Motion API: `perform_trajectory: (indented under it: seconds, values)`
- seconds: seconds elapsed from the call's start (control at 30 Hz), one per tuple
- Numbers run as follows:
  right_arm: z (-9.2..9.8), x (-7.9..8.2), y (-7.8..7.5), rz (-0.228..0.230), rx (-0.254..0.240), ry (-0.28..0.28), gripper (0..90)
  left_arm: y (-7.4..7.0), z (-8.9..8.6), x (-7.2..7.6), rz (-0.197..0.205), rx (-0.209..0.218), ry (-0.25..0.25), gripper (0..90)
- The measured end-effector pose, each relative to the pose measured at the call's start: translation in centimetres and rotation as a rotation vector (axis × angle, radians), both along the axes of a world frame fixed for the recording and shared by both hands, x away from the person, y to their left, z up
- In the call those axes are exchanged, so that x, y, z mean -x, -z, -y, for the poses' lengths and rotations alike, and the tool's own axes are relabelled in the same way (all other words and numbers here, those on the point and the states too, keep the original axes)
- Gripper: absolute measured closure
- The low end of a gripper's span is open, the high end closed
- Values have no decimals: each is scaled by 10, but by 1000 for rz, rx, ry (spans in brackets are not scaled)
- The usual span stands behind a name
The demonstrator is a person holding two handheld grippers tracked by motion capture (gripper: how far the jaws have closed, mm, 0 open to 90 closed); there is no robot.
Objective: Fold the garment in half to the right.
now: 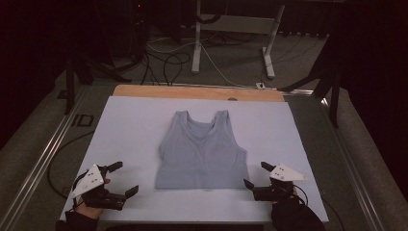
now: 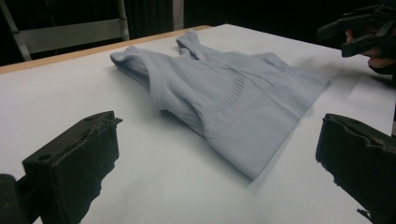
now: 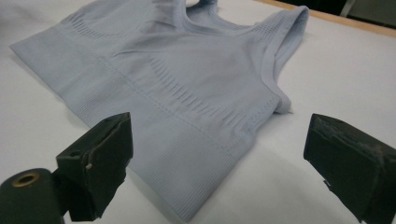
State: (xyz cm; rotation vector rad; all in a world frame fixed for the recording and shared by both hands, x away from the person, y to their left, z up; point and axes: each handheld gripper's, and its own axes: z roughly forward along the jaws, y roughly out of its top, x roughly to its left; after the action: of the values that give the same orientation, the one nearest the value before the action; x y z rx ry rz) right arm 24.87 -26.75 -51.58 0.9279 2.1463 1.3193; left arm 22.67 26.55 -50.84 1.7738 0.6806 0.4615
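Light blue ribbed tank top (image 1: pixel 202 151) lies flat, face up, mid-table on the white table cover (image 1: pixel 130 125), straps toward the far edge, hem toward the near edge. Left gripper (image 1: pixel 126 179) sits at the near left, apart from the top's lower left hem corner, jaws spread wide, nothing between them. Right gripper (image 1: pixel 256 175) sits at the near right, just beside the lower right hem corner, jaws also wide and empty. In the right gripper view the hem band lies between and ahead of the jaws, not pinched. Bare wooden table edge (image 1: pixel 192 91) shows at the far side.
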Motion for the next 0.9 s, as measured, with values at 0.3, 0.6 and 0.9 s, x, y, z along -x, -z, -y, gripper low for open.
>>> perform_trajectory:
  seconds: [0.3,0.6,0.9]
  values:
    - [-4,1,2,-17,28,-23,82,-1,-1,1,-4,0,-4,0]
    - [-7,2,0,-21,7,-35,84,-5,3,2,-19,-12,16,0]
    - [-9,6,-14,3,-10,-25,85,-13,6,2,-23,-1,35,0]
